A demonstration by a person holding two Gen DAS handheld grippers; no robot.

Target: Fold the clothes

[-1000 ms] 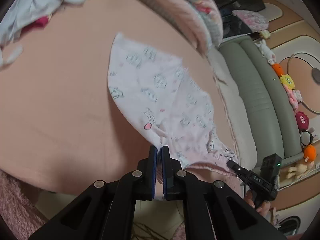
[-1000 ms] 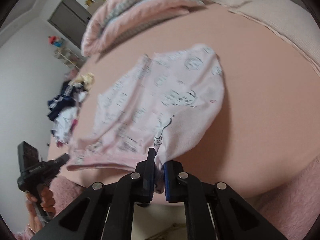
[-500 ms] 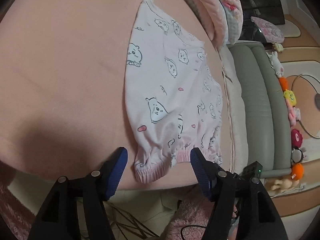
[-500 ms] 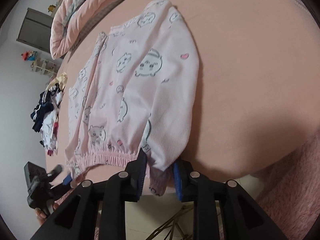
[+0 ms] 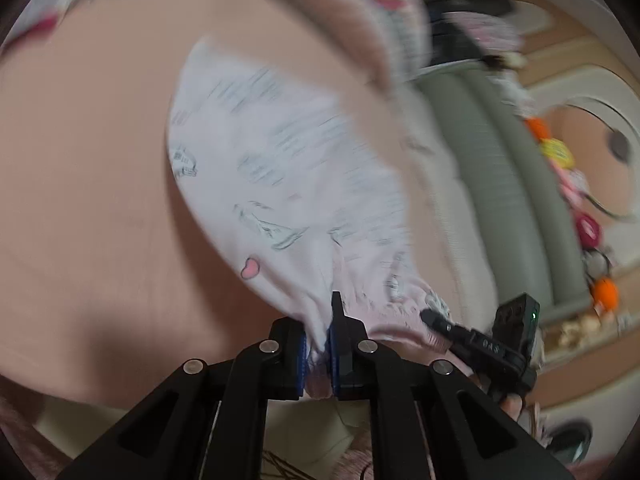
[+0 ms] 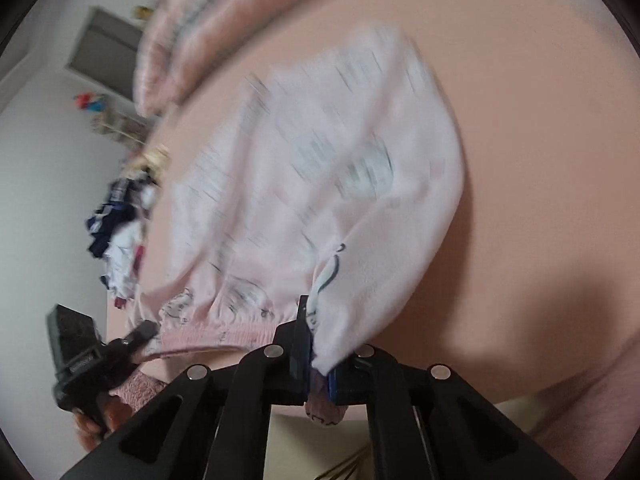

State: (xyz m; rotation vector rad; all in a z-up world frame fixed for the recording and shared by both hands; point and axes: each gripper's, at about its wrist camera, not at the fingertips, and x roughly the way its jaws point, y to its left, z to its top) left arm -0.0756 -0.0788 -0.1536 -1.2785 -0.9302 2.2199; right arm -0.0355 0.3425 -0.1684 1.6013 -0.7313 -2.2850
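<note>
Pale pink pyjama trousers with cartoon prints (image 5: 280, 184) lie on the peach bed sheet (image 5: 88, 168), blurred by motion. My left gripper (image 5: 318, 344) is shut on one end of their elastic waistband, lifting that corner. My right gripper (image 6: 318, 356) is shut on the other end of the waistband of the same trousers (image 6: 320, 184). Each gripper shows in the other's view, the right one (image 5: 480, 344) at the right and the left one (image 6: 92, 352) at the lower left, with the waistband stretched between them.
A folded pink quilt (image 5: 360, 12) lies at the far side of the bed. A pile of dark and white clothes (image 6: 120, 232) sits at the bed's left. A grey-green sofa (image 5: 512, 176) with soft toys stands beside the bed.
Half a second ago the left gripper was open over the flat trousers and the right jaws were slightly open. Both are now shut on the waistband and have lifted it.
</note>
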